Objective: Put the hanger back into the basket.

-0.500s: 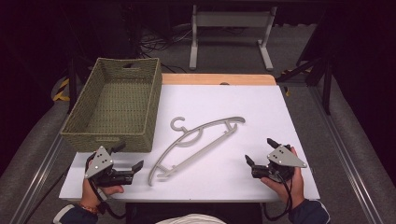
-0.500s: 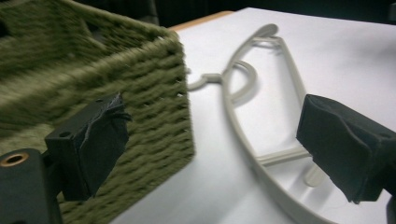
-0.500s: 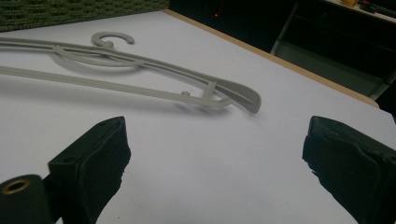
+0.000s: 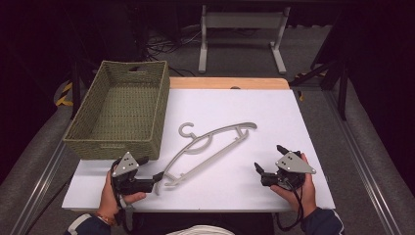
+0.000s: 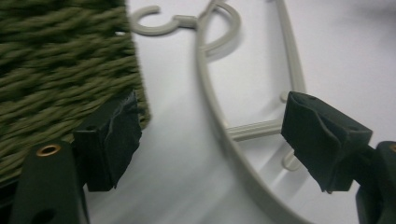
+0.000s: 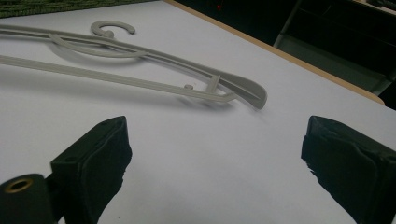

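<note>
Nothing looks done yet: the hanger lies flat mid-table, right of the empty basket. The left gripper gapes around its near end without touching; the right gripper, wide open and empty, waits nearby

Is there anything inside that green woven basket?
The basket looks empty from the high view: its woven floor shows bare. The strip of floor just behind its near wall is hidden. The hanger lies outside it, on the white table.
</note>
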{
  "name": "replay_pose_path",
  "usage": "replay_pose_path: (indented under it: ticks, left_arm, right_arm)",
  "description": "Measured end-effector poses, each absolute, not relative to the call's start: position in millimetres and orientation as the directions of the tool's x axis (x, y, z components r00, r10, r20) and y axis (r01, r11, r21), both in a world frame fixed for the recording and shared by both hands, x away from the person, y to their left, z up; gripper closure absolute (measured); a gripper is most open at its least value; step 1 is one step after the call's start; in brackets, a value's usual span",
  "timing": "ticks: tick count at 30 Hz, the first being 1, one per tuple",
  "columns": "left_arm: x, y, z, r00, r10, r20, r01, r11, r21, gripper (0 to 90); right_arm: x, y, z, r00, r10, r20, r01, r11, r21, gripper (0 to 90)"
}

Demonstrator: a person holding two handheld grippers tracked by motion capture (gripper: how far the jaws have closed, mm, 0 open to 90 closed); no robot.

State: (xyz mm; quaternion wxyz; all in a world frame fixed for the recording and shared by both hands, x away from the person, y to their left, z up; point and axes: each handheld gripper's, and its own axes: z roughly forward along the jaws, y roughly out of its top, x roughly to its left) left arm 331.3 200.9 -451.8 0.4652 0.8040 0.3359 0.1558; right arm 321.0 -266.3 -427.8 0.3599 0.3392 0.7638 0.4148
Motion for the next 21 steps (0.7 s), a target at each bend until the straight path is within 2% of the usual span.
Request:
replay_pose_path:
  ticks: [3, 4, 6, 7, 10, 14, 17, 21]
  left_arm:
    - [335.1, 190.2, -451.8, 0.711, 0.702, -0.039, 0.419, -0.378, 0.826, 26.4]
    - [337.7, 186.2, -452.2, 0.703, 0.71, -0.028, 0.432, -0.395, 0.811, 29.8]
    - [345.3, 179.6, -453.5, 0.696, 0.717, -0.049, 0.464, -0.396, 0.792, 31.3]
    - [348.5, 175.8, -454.7, 0.69, 0.721, -0.057, 0.482, -0.4, 0.78, 35.5]
    - [358.5, 160.7, -459.4, 0.696, 0.717, -0.04, 0.507, -0.451, 0.735, 39.8]
    - [364.0, 154.6, -460.8, 0.702, 0.711, -0.033, 0.517, -0.477, 0.711, 42.2]
    - [371.0, 153.4, -463.2, 0.704, 0.706, -0.08, 0.548, -0.467, 0.694, 41.8]
    - [371.9, 147.1, -462.6, 0.703, 0.71, -0.041, 0.538, -0.492, 0.684, 42.6]
  right_arm:
    - [321.6, -265.3, -427.6, -0.515, 0.813, -0.271, 0.217, 0.43, 0.876, 8.0]
    - [321.9, -264.8, -427.6, -0.518, 0.811, -0.272, 0.215, 0.431, 0.876, 8.0]
    - [322.3, -263.8, -427.9, -0.522, 0.809, -0.269, 0.219, 0.432, 0.875, 8.1]
    - [322.3, -263.4, -427.9, -0.525, 0.808, -0.268, 0.219, 0.432, 0.875, 8.2]
    - [322.0, -262.5, -427.5, -0.529, 0.803, -0.274, 0.217, 0.44, 0.871, 8.3]
    - [322.7, -262.4, -428.1, -0.532, 0.799, -0.279, 0.219, 0.448, 0.867, 8.4]
    - [324.6, -262.6, -429.8, -0.544, 0.796, -0.264, 0.234, 0.447, 0.863, 8.3]
    - [324.9, -262.6, -430.5, -0.551, 0.792, -0.264, 0.243, 0.454, 0.857, 8.3]
